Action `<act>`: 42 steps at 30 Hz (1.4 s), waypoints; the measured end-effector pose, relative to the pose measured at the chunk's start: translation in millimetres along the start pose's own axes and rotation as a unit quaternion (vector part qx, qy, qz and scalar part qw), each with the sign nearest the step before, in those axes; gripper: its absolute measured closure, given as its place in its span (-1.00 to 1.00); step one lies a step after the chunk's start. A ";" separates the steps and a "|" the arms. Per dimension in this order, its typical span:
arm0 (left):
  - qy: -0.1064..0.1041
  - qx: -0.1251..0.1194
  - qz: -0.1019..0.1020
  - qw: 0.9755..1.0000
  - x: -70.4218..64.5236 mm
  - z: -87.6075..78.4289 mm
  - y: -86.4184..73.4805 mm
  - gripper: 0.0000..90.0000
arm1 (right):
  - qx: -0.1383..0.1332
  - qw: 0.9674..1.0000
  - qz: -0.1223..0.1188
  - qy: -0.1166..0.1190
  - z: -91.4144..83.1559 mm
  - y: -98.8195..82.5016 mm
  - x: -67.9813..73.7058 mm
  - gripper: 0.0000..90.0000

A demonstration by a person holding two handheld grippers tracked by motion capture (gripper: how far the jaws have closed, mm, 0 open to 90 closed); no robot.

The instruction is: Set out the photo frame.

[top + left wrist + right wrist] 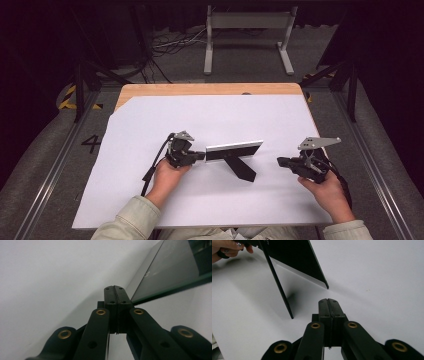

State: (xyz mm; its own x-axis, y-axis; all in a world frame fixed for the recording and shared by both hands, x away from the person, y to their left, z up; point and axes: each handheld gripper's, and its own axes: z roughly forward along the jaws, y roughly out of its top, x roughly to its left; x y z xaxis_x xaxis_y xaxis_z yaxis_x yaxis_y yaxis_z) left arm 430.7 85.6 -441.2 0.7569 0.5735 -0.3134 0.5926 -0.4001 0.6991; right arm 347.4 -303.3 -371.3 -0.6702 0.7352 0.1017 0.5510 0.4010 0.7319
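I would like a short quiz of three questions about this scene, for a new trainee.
1. True or false: the left tongs are wide open.
2. The picture frame stands on: A) white sheet, B) bare wood, C) floor.
3. Fill in: behind the frame a black ___ props it up.

Key:
1. False; the jaws are shut, their tip at the frame's left end.
2. A, the white sheet.
3. Stand. The right tongs, also shut, lie apart from the frame.
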 end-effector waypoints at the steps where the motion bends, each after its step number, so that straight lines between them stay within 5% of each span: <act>1: -0.002 -0.003 -0.007 1.000 0.4 1.6 0.3 1.00 | 0.000 1.000 0.000 0.000 0.0 0.0 0.1 1.00; 25: -0.013 0.034 -0.009 0.999 -4.1 11.2 -3.8 1.00 | -0.020 1.000 0.005 0.000 -12.1 2.1 -4.8 1.00; 42: -0.031 0.071 0.045 0.996 -31.7 15.9 -6.5 1.00 | -0.031 0.999 0.019 -0.013 -18.3 7.1 -9.1 1.00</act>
State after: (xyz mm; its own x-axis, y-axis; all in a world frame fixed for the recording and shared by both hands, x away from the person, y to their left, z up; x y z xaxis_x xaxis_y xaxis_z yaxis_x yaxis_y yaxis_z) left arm 407.2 58.7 -446.0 0.8221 0.4868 -0.2954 0.5505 -0.5472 0.6305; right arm 348.3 -317.1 -354.7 -0.6360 0.7633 0.1132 0.5436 0.3391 0.7678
